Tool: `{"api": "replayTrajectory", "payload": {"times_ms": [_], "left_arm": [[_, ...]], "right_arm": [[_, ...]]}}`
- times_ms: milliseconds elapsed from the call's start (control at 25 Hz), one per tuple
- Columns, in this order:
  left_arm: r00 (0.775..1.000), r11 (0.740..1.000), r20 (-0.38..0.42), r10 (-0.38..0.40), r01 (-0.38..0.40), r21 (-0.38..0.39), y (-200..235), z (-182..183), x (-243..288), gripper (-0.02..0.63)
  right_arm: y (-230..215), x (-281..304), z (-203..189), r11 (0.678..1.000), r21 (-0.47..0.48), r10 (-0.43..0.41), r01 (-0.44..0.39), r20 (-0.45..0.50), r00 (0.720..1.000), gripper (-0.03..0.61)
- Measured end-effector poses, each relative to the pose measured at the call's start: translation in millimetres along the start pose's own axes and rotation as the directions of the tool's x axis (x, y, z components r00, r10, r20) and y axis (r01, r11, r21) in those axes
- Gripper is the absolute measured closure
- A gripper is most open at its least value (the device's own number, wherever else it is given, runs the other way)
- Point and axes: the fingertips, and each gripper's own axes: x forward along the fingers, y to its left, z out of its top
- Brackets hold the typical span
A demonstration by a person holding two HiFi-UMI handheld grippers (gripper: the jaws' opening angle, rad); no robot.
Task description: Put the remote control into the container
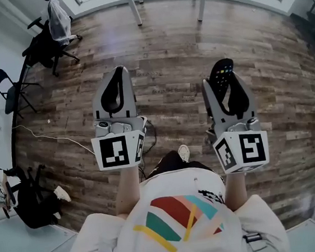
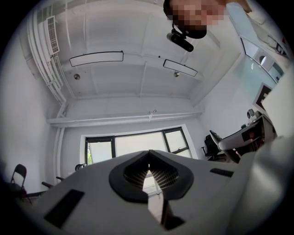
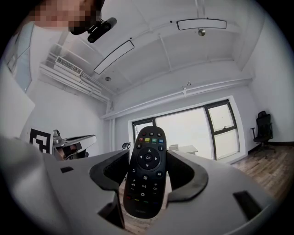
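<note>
The wooden floor [image 1: 170, 42] fills most of the head view, and both grippers are held above it, in front of the person's white shirt [image 1: 180, 222]. At the far left a black office chair [image 1: 47, 47] stands with a pale bag on it, and near it a black folding chair [image 1: 11, 91]. A thin white cable [image 1: 51, 138] lies on the boards. Some dark things lie at the lower left edge, perhaps a chair base, but the view there is too distorted to be sure.

The left gripper [image 1: 119, 71] is clenched on nothing: in the left gripper view its jaws meet, with only a thin slit of window light between them. The right gripper [image 1: 225, 86] grasps the remote control [image 3: 146, 170]. The remote stands upright between the two jaws, buttons facing the camera, its upper end with the coloured keys rising above the jaw tips. Both gripper views look up at the white ceiling.
</note>
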Motion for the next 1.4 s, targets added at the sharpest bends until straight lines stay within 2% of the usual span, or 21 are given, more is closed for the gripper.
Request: {"api": "replayTrajectory", "payload": {"times_ms": [320, 480, 600, 960, 1400], "left_arm": [[0.999, 0.999, 0.004, 0.043, -0.043, -0.009, 16, -5, 6, 0.606], [0.999, 0.998, 0.029, 0.037, -0.036, -0.042, 27, -22, 29, 0.606], [0.999, 0.998, 0.025, 0.023, -0.021, -0.067, 33, -39, 54, 0.606], [0.997, 0.999, 0.075, 0.009, -0.007, -0.031, 60, -64, 156, 0.606], [0.995, 1.0, 0.105, -0.005, 0.008, -0.027, 126, -76, 285, 0.606]], "right_arm": [[-3, 19, 2, 1.0, 0.002, 0.02, -0.02, -0.005, 1.0, 0.321], [-7, 35, 2, 0.999, -0.033, -0.009, 0.009, 0.007, 1.0, 0.321], [-13, 57, -7, 0.998, -0.053, -0.023, 0.022, -0.021, 1.0, 0.321], [-38, 159, -11, 0.996, -0.087, -0.033, 0.03, -0.029, 0.999, 0.321], [-53, 304, 22, 0.995, -0.101, -0.018, 0.019, 0.01, 1.0, 0.321]]}}
